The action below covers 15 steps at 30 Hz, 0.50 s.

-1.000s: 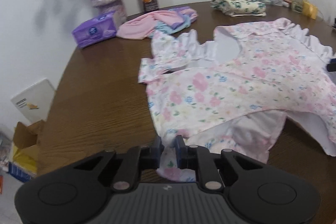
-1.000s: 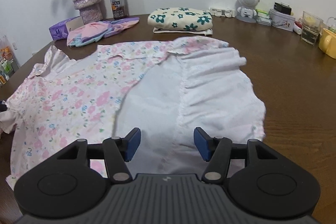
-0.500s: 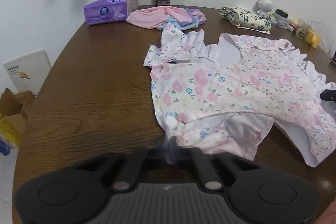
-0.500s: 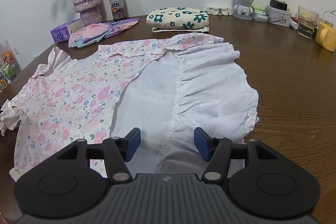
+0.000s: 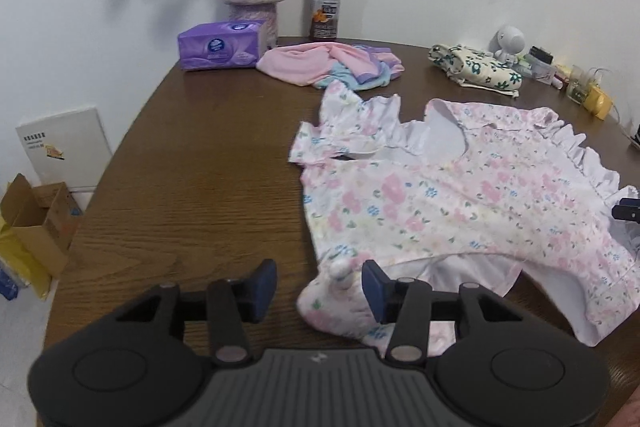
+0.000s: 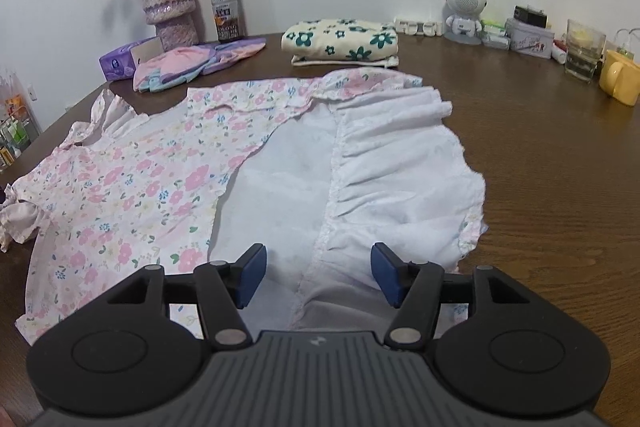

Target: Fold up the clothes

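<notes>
The dress (image 5: 460, 195) lies spread on the table (image 5: 192, 187), floral side up, partly turned so that white lining shows.

Left wrist view: the dress lies ahead and to the right of the left gripper (image 5: 318, 285), and its long axis runs from the near sleeve at the jaws out to the far right. The sleeve (image 5: 340, 301) sits in a bunch just between the blue pads, nearer the right pad, and I cannot tell if it touches it. The jaws stand wide apart and hold nothing. 1.0 s ago they were closed on this sleeve; now they have let it go and it rests on the table.

Right wrist view: the right gripper (image 6: 318, 275) is over the white ruffled part (image 6: 400, 187), with the floral part to its left. Its jaws are spread apart and empty, the same as 1.0 s ago. The cloth looks a little flatter than before. Both grippers are near the dress, 1 at each side. A folded floral cloth (image 6: 344, 41) lies behind, apart from it.
</notes>
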### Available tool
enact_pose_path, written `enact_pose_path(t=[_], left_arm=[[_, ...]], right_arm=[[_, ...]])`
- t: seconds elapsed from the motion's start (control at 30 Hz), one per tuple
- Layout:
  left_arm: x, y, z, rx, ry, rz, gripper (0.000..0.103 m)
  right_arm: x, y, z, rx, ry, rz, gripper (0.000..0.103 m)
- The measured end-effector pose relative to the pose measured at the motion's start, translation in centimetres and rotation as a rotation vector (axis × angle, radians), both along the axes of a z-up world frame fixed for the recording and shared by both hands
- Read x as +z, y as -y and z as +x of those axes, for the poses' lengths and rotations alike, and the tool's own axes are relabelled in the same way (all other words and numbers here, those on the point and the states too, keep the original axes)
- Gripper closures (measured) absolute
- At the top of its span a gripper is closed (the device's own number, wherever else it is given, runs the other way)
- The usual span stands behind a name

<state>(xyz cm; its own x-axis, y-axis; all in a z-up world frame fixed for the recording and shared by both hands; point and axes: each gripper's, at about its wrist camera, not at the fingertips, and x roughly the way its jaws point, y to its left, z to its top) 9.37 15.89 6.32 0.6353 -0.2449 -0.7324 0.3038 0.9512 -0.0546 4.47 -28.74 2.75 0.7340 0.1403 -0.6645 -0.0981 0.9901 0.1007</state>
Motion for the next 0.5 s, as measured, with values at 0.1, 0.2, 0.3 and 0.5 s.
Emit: enact_pose_path(t=[0.1,0.2,0.3,0.5], left_arm=[[-0.2,0.8,-0.4,-0.028,0.004,0.006,0.057],[-0.3,1.5,-1.0,-0.058,0.01,0.015,0.057],[-0.5,2.3,-1.6,-0.089,0.015,0.024,0.058],[-1.6,3.7,-2.1,-0.137,-0.009,0.073,0.085]], right_arm=[[0.0,0.0,-0.1,-0.002,-0.001,-0.004,0.044],[-0.1,0.1,-0.2,-0.004,-0.002,0.002,0.044],[0.3,0.0,-0.2,0.009,0.006,0.009,0.044],[1.0,-1.5,0.9,0.064,0.006,0.004,0.045]])
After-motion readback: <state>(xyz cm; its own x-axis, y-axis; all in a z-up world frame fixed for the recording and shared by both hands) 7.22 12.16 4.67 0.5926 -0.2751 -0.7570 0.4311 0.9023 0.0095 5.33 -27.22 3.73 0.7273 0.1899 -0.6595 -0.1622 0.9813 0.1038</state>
